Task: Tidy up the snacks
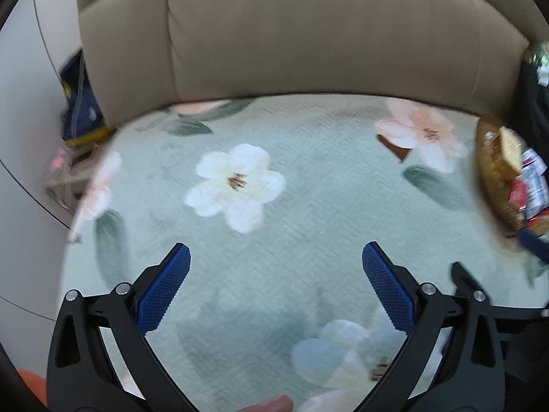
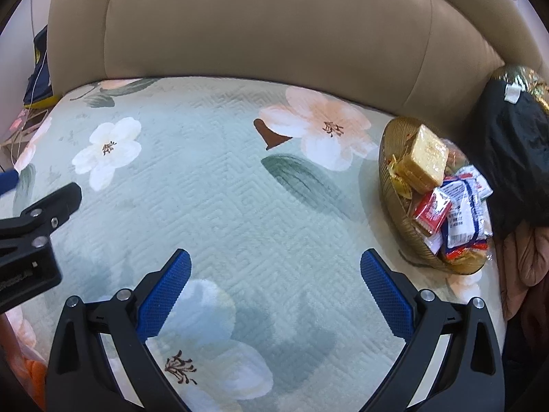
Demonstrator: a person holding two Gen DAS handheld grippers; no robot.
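A golden ribbed bowl [image 2: 389, 185] full of wrapped snacks sits at the right on the flowered seat cover; it also shows, blurred, as the bowl [image 1: 487, 178] at the right edge of the left wrist view. On top lies a yellow square pack [image 2: 425, 161], with a red packet [image 2: 433, 210] and blue-and-white packets [image 2: 463, 213] below it. My right gripper [image 2: 275, 262] hovers open over the cover, left of the bowl, holding nothing. My left gripper [image 1: 276, 257] is open too and empty, over the middle of the seat; its black body [image 2: 37, 223] shows at the left in the right wrist view.
A beige sofa backrest [image 2: 267, 24] rises behind the pale green floral cover [image 2: 212, 185]. A black garment [image 2: 514, 158] and a pink padded one [image 2: 528, 261] lie right of the bowl. A dark blue bag [image 1: 80, 110] and clutter sit past the seat's left edge. A fingertip [image 1: 271, 405] shows at the bottom.
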